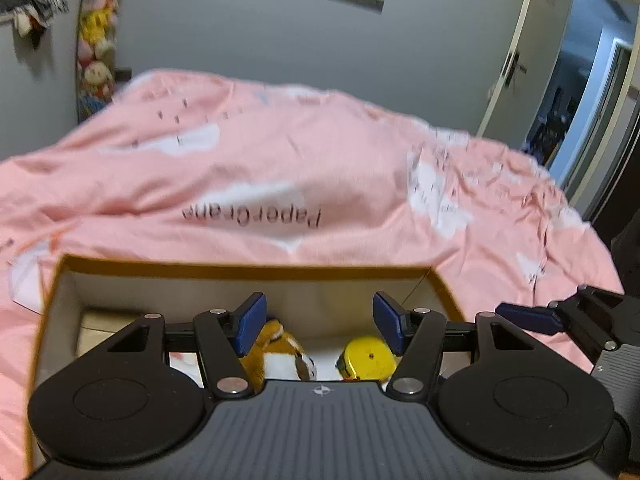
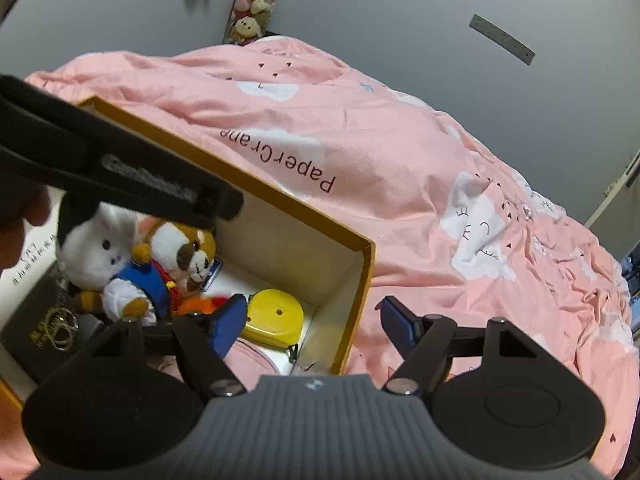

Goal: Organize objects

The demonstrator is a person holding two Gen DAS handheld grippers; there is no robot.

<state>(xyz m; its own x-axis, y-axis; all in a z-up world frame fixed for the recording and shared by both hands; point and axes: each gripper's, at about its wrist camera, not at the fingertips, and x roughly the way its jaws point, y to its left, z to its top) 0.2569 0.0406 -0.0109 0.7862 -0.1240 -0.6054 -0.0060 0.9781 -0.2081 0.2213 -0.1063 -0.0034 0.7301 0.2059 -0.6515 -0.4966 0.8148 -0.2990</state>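
Both the left gripper (image 1: 318, 326) and the right gripper (image 2: 312, 322) have jaws spread wide, holding nothing; the cardboard box (image 2: 362, 276), lower left of the right wrist frame, holds plush toys (image 2: 132, 264) and a yellow tape measure (image 2: 274, 318); it sits on the pink bed (image 2: 420, 152).

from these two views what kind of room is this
Most likely a bedroom: a bed under a pink duvet, a column of plush toys against the wall, and an open door.

1. Box (image 2: 362, 276) on bed cover (image 2: 420, 152).
2. In box: tape measure (image 2: 274, 318) near right wall, two plush toys (image 2: 132, 264) left of it.
3. Left gripper (image 1: 320, 322) above box; right gripper (image 2: 314, 320) straddling its right wall.
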